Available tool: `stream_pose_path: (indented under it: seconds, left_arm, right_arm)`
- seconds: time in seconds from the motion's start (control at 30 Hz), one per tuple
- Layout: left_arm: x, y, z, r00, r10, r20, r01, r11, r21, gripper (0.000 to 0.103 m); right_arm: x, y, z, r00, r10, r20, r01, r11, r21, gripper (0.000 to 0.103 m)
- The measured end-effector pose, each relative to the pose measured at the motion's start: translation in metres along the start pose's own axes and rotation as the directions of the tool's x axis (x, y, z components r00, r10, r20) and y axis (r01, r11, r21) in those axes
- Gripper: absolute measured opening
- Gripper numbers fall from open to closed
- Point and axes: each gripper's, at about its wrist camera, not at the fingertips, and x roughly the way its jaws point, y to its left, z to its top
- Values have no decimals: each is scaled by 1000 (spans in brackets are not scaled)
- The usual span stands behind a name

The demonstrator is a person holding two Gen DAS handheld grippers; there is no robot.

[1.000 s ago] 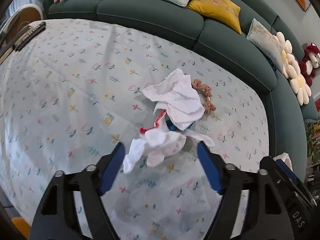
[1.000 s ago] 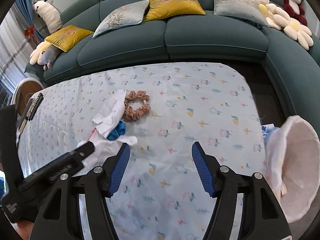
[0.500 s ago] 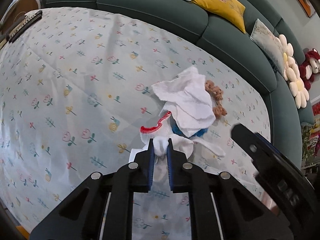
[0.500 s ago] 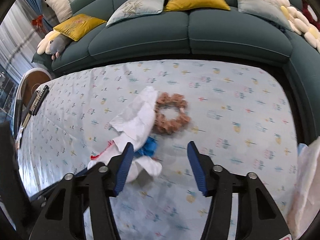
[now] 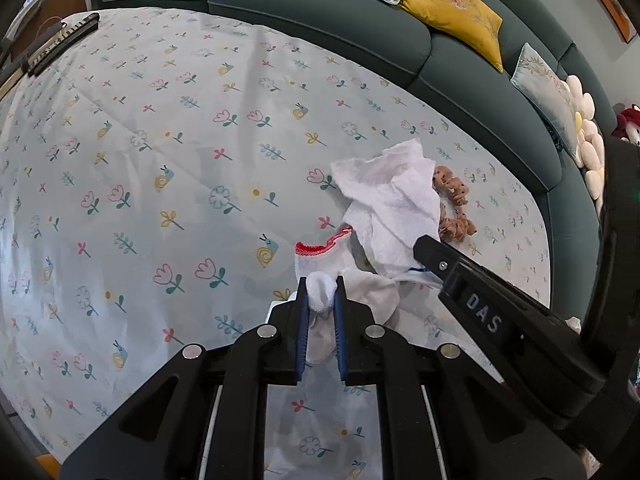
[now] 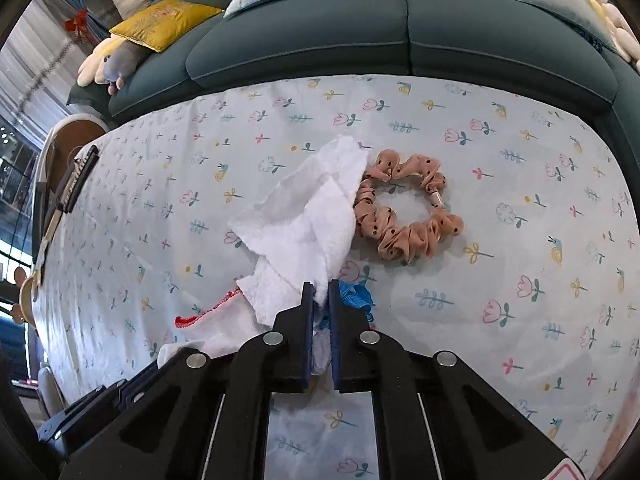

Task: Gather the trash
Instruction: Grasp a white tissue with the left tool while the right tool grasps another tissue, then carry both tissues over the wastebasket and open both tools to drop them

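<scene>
Both jaws clamped: left gripper (image 5: pixel 320 304) on white sock (image 5: pixel 320 258), right gripper (image 6: pixel 321 300) on tissue (image 6: pixel 304 220), over floral-clothed tabletop (image 5: pixel 160 160) beside teal sofa (image 6: pixel 300 40).

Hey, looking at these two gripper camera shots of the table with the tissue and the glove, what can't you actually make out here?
- Blue item: right wrist view, mostly covered by the white tissue and the right gripper; unidentifiable.
- Scrunchie: left wrist view, partly behind the tissue.
- White glove: its lower part is hidden by the left gripper.
- Dark object at the table's far edge: too small to identify.
</scene>
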Motion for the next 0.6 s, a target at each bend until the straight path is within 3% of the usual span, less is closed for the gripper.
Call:
stream_pose_path:
  seconds: [0.27,0.6]
  left_arm:
    - [-27,-16,-17,1000,-14,19,13,1000,25,11]
    - [-79,-80,-68,996,-70,46,63,988,144,11]
  right_arm:
    - [-47,-15,-27,999,-5,41,5,1000,-5,6]
    - [-159,-62,-67,982,-40,184,32,998,50,6]
